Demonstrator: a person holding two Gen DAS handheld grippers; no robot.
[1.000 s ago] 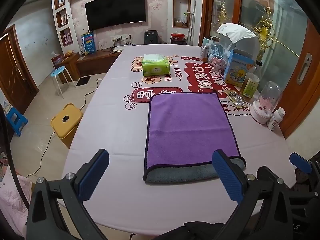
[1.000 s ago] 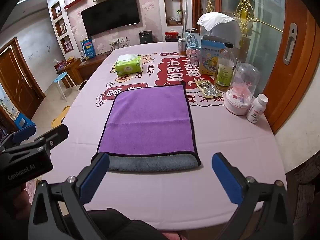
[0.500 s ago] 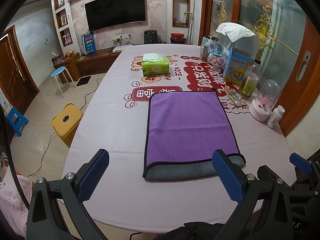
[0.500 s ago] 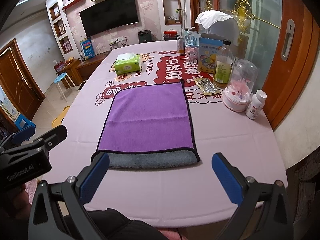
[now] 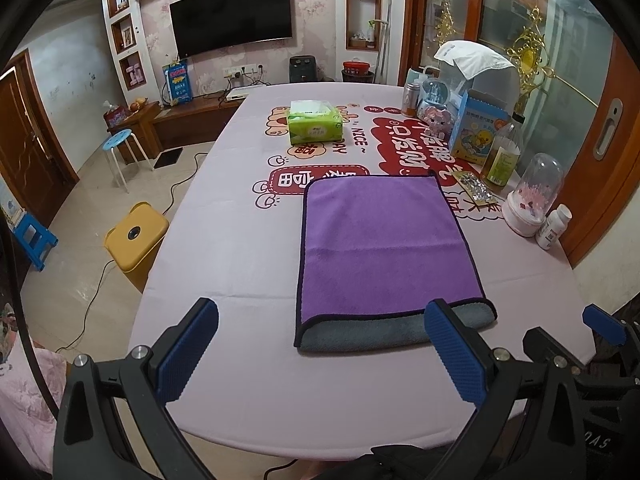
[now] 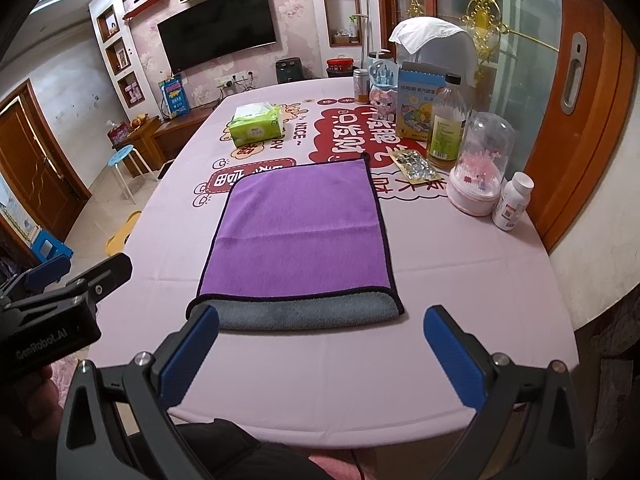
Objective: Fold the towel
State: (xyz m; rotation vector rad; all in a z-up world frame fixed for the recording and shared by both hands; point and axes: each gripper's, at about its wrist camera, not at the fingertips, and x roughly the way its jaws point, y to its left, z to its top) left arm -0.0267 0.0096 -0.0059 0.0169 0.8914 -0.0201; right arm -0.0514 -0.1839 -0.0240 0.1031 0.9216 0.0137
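The towel (image 5: 384,240) lies folded on the table (image 5: 240,248), long axis running away from you, grey fold nearest. Left claw (image 5: 320,344) and right claw (image 6: 320,344) gape empty, retreated slightly.

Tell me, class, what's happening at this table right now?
A person holds a hand-held gripper in each hand near the table's front edge. The left hand-held gripper and the right hand-held gripper are both open and hold nothing. In front of them a purple towel lies flat on the pink tablecloth, already folded over once, its grey underside showing along the near edge. Neither gripper touches it. A green tissue pack sits farther back.
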